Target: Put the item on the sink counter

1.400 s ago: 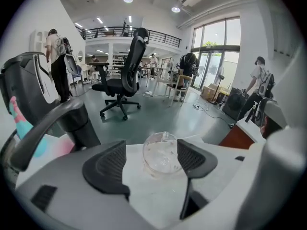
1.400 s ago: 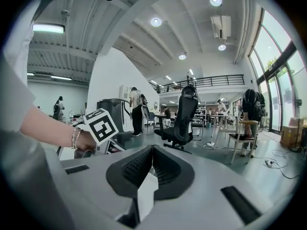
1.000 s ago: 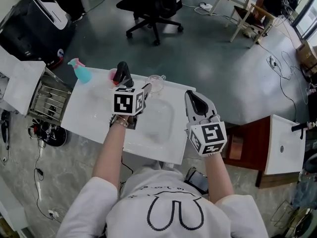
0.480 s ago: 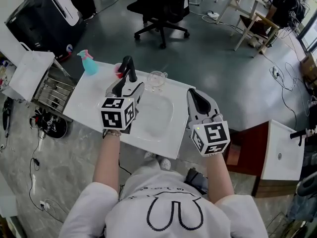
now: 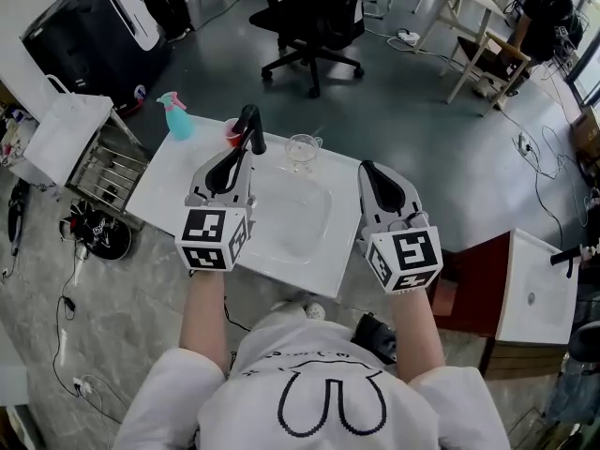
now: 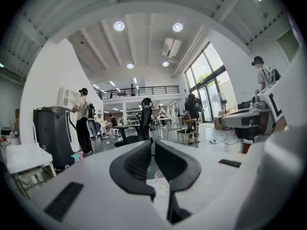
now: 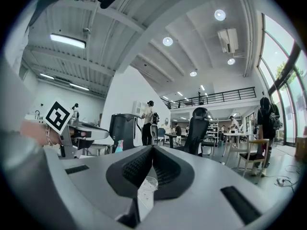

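Observation:
A clear glass cup (image 5: 302, 150) stands upright on the white sink counter (image 5: 164, 190), behind the basin (image 5: 291, 218) and to the right of the black faucet (image 5: 249, 125). My left gripper (image 5: 241, 154) hovers over the basin's left rim, short of the cup. Its jaws are closing, tips nearly together, with nothing between them. In the left gripper view (image 6: 152, 142) the cup (image 6: 162, 180) shows beyond the jaws. My right gripper (image 5: 368, 169) hangs over the counter's right edge, shut and empty; in its own view (image 7: 152, 147) the cup (image 7: 145, 188) also shows beyond the jaws.
A red cup (image 5: 232, 131) and a teal spray bottle (image 5: 176, 115) stand at the counter's back left. A metal rack (image 5: 105, 165) sits left of the counter. A black office chair (image 5: 314, 17) stands behind, and a second white sink (image 5: 530, 284) stands to the right.
My left gripper has drawn back from beside the glass cup toward the person, and its jaws have gone from wide apart to nearly together. The right gripper has barely moved.

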Tool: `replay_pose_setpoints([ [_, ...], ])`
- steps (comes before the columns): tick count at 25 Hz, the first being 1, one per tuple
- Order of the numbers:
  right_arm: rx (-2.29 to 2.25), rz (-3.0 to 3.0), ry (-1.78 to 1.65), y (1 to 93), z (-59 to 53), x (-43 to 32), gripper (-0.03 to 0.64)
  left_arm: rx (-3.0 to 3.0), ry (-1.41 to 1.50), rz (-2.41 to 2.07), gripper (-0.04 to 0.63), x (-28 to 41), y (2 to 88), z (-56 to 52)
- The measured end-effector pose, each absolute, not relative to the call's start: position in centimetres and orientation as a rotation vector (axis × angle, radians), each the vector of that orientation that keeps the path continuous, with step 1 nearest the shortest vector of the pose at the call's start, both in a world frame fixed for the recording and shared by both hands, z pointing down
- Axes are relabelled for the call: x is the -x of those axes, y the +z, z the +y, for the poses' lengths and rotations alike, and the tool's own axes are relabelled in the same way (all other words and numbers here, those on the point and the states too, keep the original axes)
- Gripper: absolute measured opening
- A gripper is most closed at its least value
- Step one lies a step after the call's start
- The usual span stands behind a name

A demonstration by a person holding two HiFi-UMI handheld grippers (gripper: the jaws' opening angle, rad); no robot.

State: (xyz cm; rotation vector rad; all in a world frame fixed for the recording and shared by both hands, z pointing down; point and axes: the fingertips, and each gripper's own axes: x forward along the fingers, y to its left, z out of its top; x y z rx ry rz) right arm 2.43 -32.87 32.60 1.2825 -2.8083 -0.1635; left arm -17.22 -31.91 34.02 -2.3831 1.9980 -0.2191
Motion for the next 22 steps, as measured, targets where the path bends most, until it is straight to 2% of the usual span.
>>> replay_pose_setpoints([
  [2, -1.284, -2.818, -0.185, 32.1, -32.6, -2.2, 0.028, 2.367, -0.173, 1.978, 0.011, 17.5, 33.3, -31.4],
  [9, -1.314, -2.823, -0.225, 30.1, -32.2, -1.5, 0.028, 2.377, -0.05, 1.896, 0.009, 18.4, 30.5, -30.5],
  [22, -1.509, -2.747, -0.383, 25.1, -33.0, -2.9, 0.028, 2.333, -0.01, 1.759, 0.009, 18.7, 25.8, -31.0],
])
